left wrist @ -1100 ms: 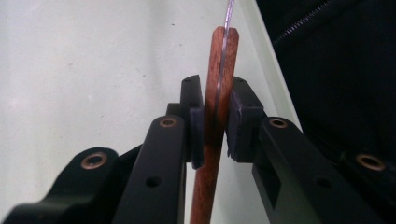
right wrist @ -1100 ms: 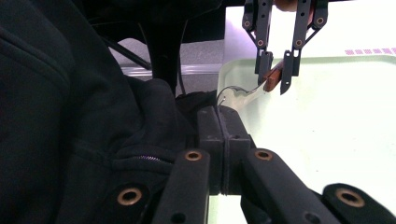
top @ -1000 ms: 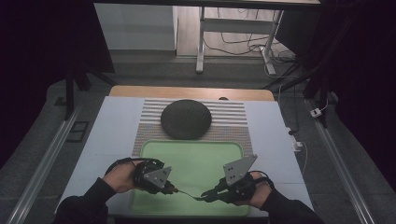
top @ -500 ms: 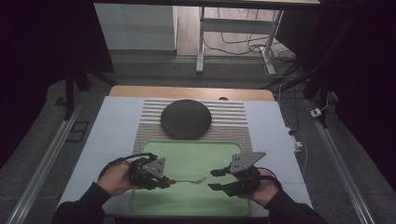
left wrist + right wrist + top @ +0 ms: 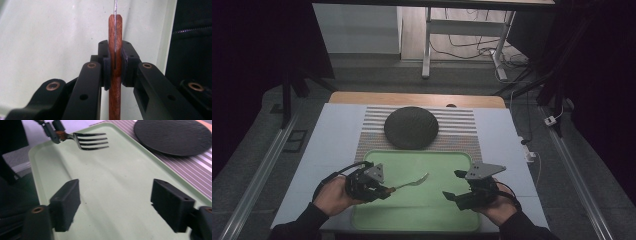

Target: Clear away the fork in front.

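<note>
currently the fork (image 5: pixel 408 183) hangs just above the green tray (image 5: pixel 447 165), its long axis running from the lower left toward the upper right in the high view, wooden handle at the left end and the metal tines pointing up and to the right, toward the dark round plate (image 5: pixel 411 127). in the right gripper view the fork (image 5: pixel 86 140) shows its four tines flat-on, pointing across the tray (image 5: pixel 120 185) toward the plate (image 5: pixel 172 135). in the left gripper view the wooden handle (image 5: pixel 115 65) runs straight up between the two black jaws, which are clamped on its sides; the metal part is cut off at the top edge and the handle's end at the bottom edge. the left gripper (image 5: pixel 384 191) holds the fork over the tray's left part, and whether the tines touch the tray cannot be made out. the right gripper (image 5: pixel 453 185) sits over the tray's right part, well apart from the fork; its jaws have just been opening and stand wide with nothing between them, bare tray showing in the gap. the plate rests on a striped mat (image 5: pixel 462 120) beyond the tray. both sleeves are cut off by the bottom edge of the high view.
</note>
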`<state>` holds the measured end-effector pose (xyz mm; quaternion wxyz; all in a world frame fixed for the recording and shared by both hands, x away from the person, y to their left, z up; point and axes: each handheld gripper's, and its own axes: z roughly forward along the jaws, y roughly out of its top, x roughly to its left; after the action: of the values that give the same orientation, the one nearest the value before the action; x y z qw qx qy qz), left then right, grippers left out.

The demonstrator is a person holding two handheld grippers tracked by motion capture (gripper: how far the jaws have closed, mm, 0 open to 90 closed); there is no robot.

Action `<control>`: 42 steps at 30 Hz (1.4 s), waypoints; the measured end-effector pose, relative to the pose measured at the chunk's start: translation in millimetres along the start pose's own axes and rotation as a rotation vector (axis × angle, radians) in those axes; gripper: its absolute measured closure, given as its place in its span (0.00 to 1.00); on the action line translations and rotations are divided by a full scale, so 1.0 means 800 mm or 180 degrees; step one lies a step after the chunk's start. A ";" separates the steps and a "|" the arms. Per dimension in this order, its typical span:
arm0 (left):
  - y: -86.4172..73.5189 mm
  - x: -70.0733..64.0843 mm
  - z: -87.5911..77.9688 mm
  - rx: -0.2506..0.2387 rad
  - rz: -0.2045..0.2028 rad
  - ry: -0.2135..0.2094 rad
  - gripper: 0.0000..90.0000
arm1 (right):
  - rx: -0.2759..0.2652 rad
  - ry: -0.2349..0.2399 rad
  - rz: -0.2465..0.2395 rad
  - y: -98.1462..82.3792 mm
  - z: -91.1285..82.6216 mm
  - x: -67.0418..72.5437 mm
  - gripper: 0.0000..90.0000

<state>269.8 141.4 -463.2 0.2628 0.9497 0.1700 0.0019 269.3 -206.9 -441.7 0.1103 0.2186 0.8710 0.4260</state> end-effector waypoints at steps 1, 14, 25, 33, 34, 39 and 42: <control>-0.001 -0.001 0.000 0.0006 -0.0044 0.0025 0.88 | -0.0007 -0.0084 0.0054 -0.003 -0.004 0.000 0.20; -0.025 -0.001 -0.008 -0.0009 -0.0926 0.0188 0.88 | -0.0003 -0.0344 0.0309 -0.025 -0.020 -0.006 0.07; -0.036 0.003 -0.001 0.0051 -0.1454 0.0365 0.88 | 0.0022 -0.0538 0.0528 -0.046 -0.036 -0.011 0.00; -0.040 0.008 0.011 0.0078 -0.1877 0.0414 0.88 | 0.0016 -0.0622 0.0595 -0.052 -0.045 -0.010 0.00; -0.040 0.009 0.013 0.0094 -0.1924 0.0425 0.88 | 0.0026 -0.0633 0.0593 -0.052 -0.045 -0.010 0.00; -0.041 0.013 0.024 0.0208 -0.2029 0.0470 0.88 | 0.0037 -0.0634 0.0558 -0.052 -0.045 -0.009 0.00; -0.041 0.015 0.028 0.0265 -0.2089 0.0505 0.88 | 0.0051 -0.0624 0.0548 -0.052 -0.044 -0.009 0.00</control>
<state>272.3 160.3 -500.1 0.1963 0.8513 0.4864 -0.0159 250.2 -257.3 -452.6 0.1562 0.3340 0.8374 0.4036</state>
